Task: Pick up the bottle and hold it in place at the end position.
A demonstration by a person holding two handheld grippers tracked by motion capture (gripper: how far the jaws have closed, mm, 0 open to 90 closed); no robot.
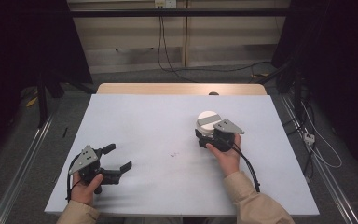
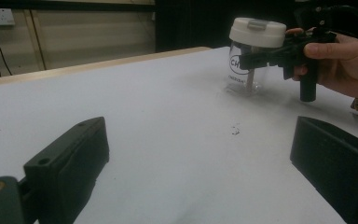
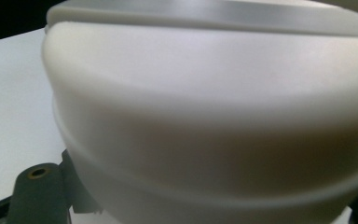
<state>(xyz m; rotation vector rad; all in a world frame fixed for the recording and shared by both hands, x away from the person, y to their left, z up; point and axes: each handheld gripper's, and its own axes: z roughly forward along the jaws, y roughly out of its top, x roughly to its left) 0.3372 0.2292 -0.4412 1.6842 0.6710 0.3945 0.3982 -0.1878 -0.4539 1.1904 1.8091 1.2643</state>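
Observation:
A clear jar (image 2: 240, 70) with a white lid (image 1: 208, 120) stands upright on the white table top (image 1: 154, 121), right of centre. My right gripper (image 1: 205, 136) comes at it from the near side, its black jaws shut on the jar just under the lid. In the left gripper view that gripper (image 2: 262, 58) and the hand holding it sit at the jar's right. The lid (image 3: 205, 112) looms very close in the right gripper view. My left gripper (image 1: 120, 157) rests at the near left of the table, open, with nothing between its jaws (image 2: 200, 133).
A small dark smudge (image 1: 173, 153) marks the sheet between the two grippers. The table's wooden far edge (image 1: 182, 88) shows beyond the sheet. Cables (image 1: 165, 56) run along the floor and wall behind, and metal rails (image 1: 23, 158) flank the table.

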